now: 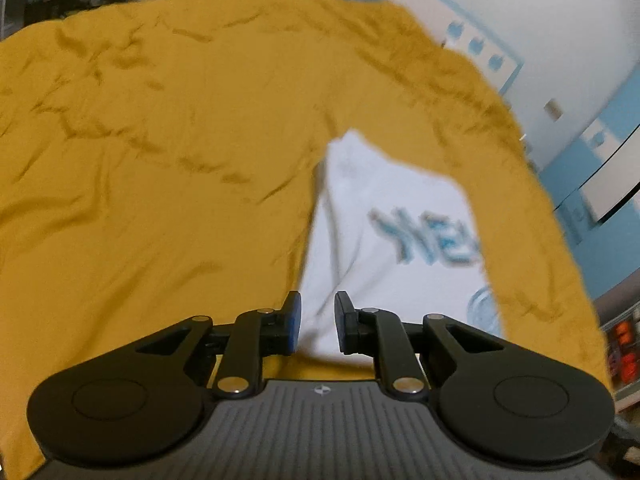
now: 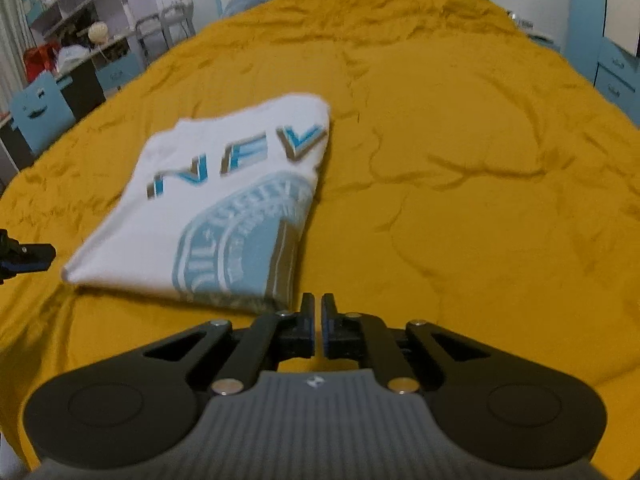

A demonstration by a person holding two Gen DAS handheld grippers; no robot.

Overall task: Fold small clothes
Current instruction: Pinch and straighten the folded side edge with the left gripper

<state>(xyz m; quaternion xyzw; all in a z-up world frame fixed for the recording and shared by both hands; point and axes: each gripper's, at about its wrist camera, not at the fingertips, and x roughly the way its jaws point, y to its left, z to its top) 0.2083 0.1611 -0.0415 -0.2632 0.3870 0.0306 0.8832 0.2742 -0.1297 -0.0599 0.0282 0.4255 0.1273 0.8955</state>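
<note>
A: On the left, left claw (image 1: 316,322) spread a little, nothing pinched between its pads; folded white T-shirt (image 1: 384,216) directly ahead and slightly right of its tips, flat on the mustard bedspread (image 1: 160,160).

B: From the right-hand camera, same white T-shirt (image 2: 224,196) ahead and left of the right claw (image 2: 316,324); nearest corner just beyond the left fingertip, apparently not touching. Pads nearly pressed together, a thin slit left, nothing held. Left claw's tip (image 2: 28,258) poking in at the far left edge, just beside the shirt's left corner.

A: Stage, judging by the neat rectangle with print facing up: fold probably finished or one last halving away.

B: To do that well: take the near edge at both corners together, pinch only the shirt layers and not the bedspread (image 2: 480,160) beneath, lift evenly, lay across with edges matched, then smooth flat. Risk otherwise: dragging the wrinkled cover or splaying the lower layers.

A: Count, left to right: one blue smiley-face chair (image 2: 36,114) beyond the bed on the left, one shirt, one bedspread, two claws.

B: No other garment visible on the bed.
</note>
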